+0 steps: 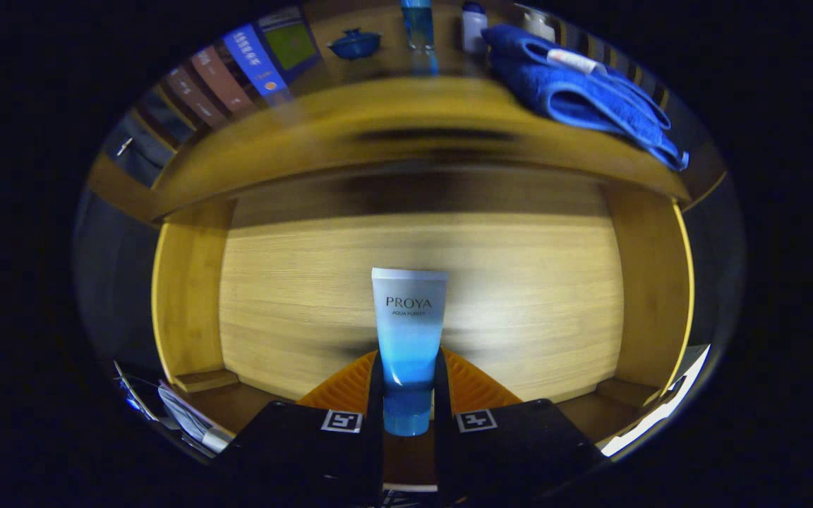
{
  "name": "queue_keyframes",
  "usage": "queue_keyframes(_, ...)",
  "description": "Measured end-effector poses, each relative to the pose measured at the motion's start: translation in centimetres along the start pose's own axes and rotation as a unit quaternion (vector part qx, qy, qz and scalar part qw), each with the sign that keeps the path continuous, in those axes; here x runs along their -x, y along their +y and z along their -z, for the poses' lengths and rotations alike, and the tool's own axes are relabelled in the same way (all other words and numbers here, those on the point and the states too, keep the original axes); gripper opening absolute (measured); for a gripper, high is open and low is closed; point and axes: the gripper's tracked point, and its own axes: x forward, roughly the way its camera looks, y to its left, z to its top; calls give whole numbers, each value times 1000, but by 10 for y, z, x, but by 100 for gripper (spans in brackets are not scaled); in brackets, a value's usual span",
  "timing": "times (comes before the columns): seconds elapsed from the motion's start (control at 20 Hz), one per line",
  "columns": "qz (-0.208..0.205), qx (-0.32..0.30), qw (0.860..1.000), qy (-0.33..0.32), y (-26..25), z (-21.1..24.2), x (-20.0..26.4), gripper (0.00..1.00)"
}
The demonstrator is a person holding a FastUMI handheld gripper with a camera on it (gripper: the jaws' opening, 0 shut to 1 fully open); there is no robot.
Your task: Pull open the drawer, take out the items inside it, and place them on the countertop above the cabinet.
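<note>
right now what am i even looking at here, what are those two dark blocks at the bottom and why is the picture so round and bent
The picture comes from a wide fisheye camera that rides on a hand-held tool, so straight edges look curved. A person carries this tool; there is no robot arm. The two dark blocks are the fingers of its tongs, seen from just behind. They are closed on a blue and white tube, pressing it from both sides with its cap end toward the camera.

Beyond the tube is the open wooden drawer, its pale floor below the tongs. Above it runs the countertop of the cabinet. On that top lie a folded blue towel, a small blue lidded pot, a few bottles and a row of books.
</note>
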Motion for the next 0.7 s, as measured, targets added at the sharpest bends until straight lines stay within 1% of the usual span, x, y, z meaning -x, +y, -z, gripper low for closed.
queue_keyframes(0.15,-19,3,1000,-24,2,-14,14,34)
queue_keyframes(0.35,-36,4,998,-57,6,-49,41,34)
queue_keyframes(0.5,-31,6,997,-71,13,-84,58,34)
queue_keyframes(0.7,-11,7,997,-75,13,-133,49,33)
